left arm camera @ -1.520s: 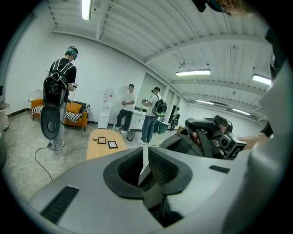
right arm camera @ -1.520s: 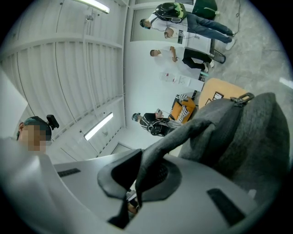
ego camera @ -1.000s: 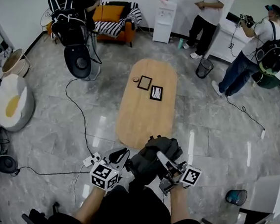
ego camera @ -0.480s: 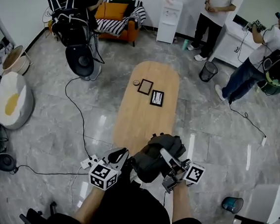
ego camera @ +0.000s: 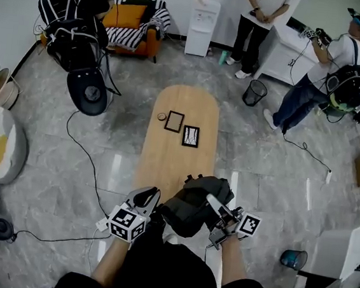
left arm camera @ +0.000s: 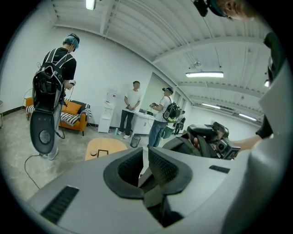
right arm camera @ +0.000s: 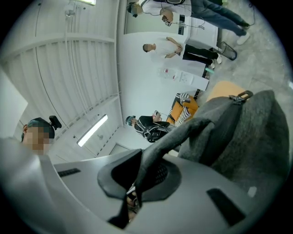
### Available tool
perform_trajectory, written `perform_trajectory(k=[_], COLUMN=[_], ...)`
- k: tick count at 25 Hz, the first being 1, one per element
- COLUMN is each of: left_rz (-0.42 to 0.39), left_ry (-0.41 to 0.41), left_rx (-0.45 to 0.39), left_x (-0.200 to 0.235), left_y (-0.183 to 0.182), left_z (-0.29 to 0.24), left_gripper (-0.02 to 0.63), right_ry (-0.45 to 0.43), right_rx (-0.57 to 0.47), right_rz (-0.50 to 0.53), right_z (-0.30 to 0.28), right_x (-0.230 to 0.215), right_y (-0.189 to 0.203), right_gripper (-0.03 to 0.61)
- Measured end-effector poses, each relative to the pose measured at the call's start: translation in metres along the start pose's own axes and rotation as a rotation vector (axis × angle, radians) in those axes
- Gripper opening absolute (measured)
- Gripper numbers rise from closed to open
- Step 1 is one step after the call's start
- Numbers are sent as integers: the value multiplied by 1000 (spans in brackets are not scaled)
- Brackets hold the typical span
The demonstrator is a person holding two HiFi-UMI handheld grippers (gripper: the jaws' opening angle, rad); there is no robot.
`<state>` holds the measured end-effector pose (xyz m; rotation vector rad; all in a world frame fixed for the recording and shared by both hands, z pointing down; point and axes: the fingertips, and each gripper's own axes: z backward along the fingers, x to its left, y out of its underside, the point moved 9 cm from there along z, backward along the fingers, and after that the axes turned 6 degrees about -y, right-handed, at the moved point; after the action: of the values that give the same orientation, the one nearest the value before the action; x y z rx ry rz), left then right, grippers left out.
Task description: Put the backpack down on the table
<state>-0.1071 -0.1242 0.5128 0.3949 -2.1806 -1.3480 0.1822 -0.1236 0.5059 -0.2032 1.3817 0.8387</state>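
Observation:
A dark grey backpack (ego camera: 193,202) hangs between my two grippers, over the near end of the oval wooden table (ego camera: 172,155). At the bag's left, my left gripper (ego camera: 153,202) has its jaws shut on a grey strap (left arm camera: 153,183). To the bag's right, my right gripper (ego camera: 212,202) is shut on another strap (right arm camera: 183,132) that runs up to the bag's body (right arm camera: 242,137). In the left gripper view the backpack (left arm camera: 192,144) and the right gripper show beyond the jaws (left arm camera: 145,153). The bag hides the table's near edge.
Two dark picture frames (ego camera: 174,121) (ego camera: 190,136) and a small round object (ego camera: 162,116) lie at the table's far half. Several people stand around the room. A black bin (ego camera: 254,92), a chair (ego camera: 88,92) and a floor cable (ego camera: 83,149) surround the table.
Both grippers and the backpack have moved forward to the table. The bag now overlaps the table's near end. Both grips are unchanged.

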Motion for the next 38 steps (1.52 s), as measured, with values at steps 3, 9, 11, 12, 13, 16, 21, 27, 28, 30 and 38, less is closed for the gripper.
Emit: perform_trajectory(k=[3,9,11,12,13,16,21,27,28,30,38], left_rz=[22,24,37,45,52,75,115,146,148,156,163], left_ry=[53,82,78,75,70,55,23,-22,-25,-28,-81], left_rx=[-15,-3,-10,-13,-15,-22,-45,-81,-84,-89,-79], left_x=[18,46,49,51,55,69,74,90,93,95,90], left_y=[-9,-15,-13,-13,-13,-15,-12,-11,-11,-12,-15], left_z=[-7,-12,-8,-6,-5,-5,0,3,3,3,-5], left_gripper=[44,44,44,44,44,44,44,44,44,44,44], right_ry=[17,53,61,68,75,93,117,138,139,140,118], right_rx=[-4,-16,-18,-13,-3,36,75,81,82,89,157], right_rz=[14,42,40,40,42,47,38,13,9,7,-2], right_z=[-13,-29,-29,-30,-33,-50,-54,-58,-61,-64,-77], right_x=[-2,-5,-6,-7,-8,-14,-15,-25,-27,-30,-44], right_y=[-5,-21,-21,-22,-23,-30,-40,-44,-45,-45,-55], right_gripper=[11,11,11,11,11,11,11,11,11,11,11])
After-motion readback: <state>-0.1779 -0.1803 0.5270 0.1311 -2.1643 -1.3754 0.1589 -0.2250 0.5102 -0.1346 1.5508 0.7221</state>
